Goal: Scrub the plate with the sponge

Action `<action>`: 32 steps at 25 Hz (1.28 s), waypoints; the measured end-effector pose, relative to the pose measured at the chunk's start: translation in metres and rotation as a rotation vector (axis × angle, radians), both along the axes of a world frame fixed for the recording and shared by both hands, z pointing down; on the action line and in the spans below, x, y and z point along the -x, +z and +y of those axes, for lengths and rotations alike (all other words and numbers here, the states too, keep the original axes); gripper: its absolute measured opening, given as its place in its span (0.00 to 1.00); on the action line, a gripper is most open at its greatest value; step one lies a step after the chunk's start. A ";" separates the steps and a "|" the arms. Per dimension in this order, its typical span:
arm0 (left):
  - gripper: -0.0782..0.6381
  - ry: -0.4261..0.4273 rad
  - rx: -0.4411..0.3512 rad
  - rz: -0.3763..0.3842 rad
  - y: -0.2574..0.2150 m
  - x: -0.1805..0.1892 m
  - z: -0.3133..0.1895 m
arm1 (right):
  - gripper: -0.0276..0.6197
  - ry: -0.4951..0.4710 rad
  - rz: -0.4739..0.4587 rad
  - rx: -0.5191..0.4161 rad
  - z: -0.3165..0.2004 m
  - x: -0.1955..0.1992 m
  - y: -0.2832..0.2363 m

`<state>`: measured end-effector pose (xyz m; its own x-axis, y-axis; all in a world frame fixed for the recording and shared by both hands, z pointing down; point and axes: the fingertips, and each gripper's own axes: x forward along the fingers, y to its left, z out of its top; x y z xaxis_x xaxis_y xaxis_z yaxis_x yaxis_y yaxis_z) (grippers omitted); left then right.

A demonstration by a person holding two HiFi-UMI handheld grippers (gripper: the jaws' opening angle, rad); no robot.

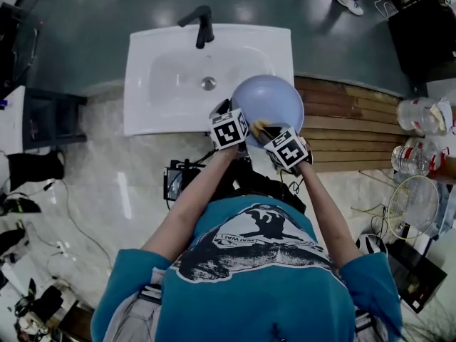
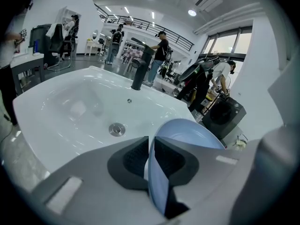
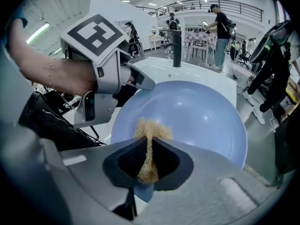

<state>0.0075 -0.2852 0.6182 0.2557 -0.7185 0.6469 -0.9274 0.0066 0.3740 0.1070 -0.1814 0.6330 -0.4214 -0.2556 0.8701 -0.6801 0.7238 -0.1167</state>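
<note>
1. A white rectangular ceramic sink (image 1: 142, 84) takes the upper middle of the head view.
2. A black metal faucet (image 1: 204, 26) stands at its far rim.
3. A round metal drain (image 1: 208, 83) sits in the middle of the basin.
4. A brown slatted wooden board (image 1: 349, 130) lies just beside the sink, on its right.
5. Clear plastic bottles (image 1: 419, 114) stand near the board's right end.
6. A person in a dark shirt (image 3: 219, 29) stands behind the sink.

The faucet (image 1: 203, 26) stands at the sink's (image 1: 153, 112) 12 o'clock, with the drain (image 1: 208, 83) at its middle. The plate (image 1: 274, 98) hangs over the sink's 4 o'clock corner. The left tool (image 2: 151, 146) grips the plate's 8 o'clock rim. The right tool (image 3: 149, 149), at 6 o'clock, holds the sponge (image 3: 150, 130) against the plate's inside.
</note>
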 end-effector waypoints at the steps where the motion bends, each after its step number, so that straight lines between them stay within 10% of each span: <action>1: 0.18 0.006 -0.003 0.004 0.000 0.000 -0.001 | 0.09 0.000 -0.002 -0.002 -0.001 0.000 0.000; 9: 0.25 0.127 0.002 0.129 -0.002 -0.006 -0.007 | 0.09 0.091 -0.036 -0.032 -0.015 -0.004 -0.003; 32: 0.27 0.613 -0.155 0.090 -0.052 0.015 0.075 | 0.09 0.430 -0.250 -0.235 -0.007 0.006 -0.076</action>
<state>-0.0079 -0.2106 0.5662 0.6984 -0.5078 0.5043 -0.7107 -0.5754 0.4048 0.1011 -0.1889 0.5569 -0.4230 -0.6259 0.6553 -0.8924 0.4133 -0.1813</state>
